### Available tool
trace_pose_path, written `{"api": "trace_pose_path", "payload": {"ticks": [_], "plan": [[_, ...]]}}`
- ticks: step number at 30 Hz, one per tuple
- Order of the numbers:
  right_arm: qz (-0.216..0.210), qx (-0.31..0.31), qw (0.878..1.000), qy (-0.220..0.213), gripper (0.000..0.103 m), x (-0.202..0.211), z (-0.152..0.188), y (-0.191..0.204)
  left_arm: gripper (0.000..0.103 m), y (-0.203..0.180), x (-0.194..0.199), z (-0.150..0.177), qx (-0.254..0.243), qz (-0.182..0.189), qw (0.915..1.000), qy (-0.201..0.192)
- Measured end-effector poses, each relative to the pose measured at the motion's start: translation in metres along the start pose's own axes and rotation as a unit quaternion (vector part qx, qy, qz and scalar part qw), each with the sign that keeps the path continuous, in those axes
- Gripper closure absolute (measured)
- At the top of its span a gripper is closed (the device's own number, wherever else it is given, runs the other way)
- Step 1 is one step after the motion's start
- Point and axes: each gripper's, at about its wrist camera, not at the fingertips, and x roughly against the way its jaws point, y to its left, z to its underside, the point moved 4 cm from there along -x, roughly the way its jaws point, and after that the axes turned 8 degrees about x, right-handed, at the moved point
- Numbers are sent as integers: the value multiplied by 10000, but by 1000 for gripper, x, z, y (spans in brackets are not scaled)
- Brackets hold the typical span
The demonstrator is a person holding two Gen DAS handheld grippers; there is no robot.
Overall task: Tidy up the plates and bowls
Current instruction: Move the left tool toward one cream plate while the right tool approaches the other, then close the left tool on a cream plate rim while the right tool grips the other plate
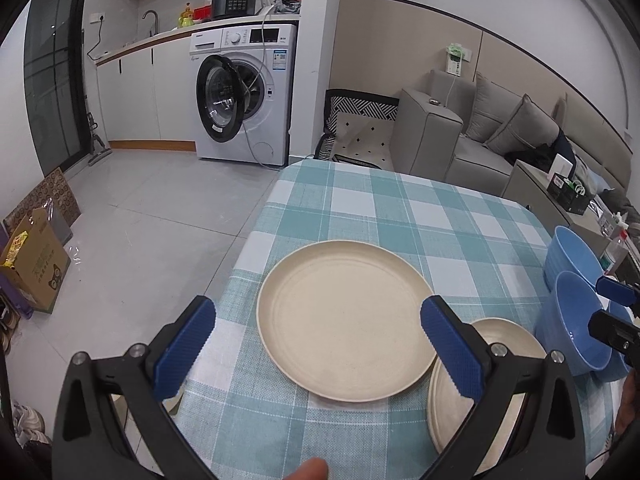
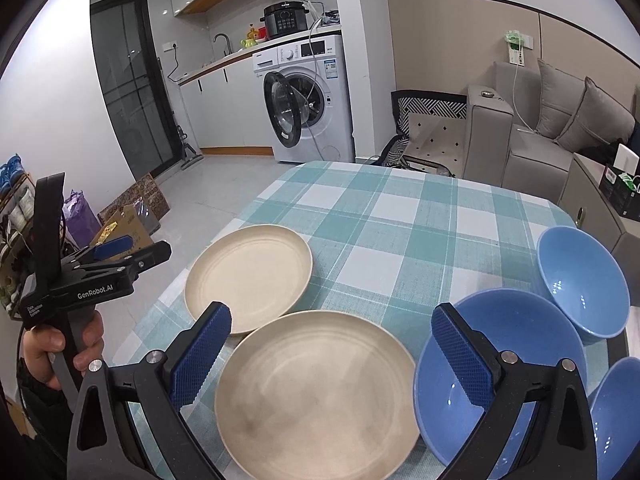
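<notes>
Both claws are wide open and hold nothing: left claw point(image 1: 318, 344), right claw point(image 2: 332, 360). Two cream plates point(image 2: 248, 276) and blue bowls point(image 2: 580, 284) sit on the bench point(image 2: 400, 216), plates near its left edge.

Both wrist cameras look forward and down along their fingers, close over the checked tablecloth point(image 1: 360, 208), facing the washing machine point(image 2: 312, 96) and sofa point(image 1: 480, 136). Both views share the two cream plates; the right view sits further right, over the blue bowls.
</notes>
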Motion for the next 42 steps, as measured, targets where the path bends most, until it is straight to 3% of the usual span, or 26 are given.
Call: {"api": "trace_pose_path", "payload": {"ticks": [22, 42], "plan": [[-74, 87, 9987, 506, 1, -69, -21, 25, 0, 37, -37, 7, 242, -354, 9986, 318], [-92, -15, 9960, 890, 1, -123, -16, 27, 0, 47, -71, 21, 257, -641, 9952, 689]]}}
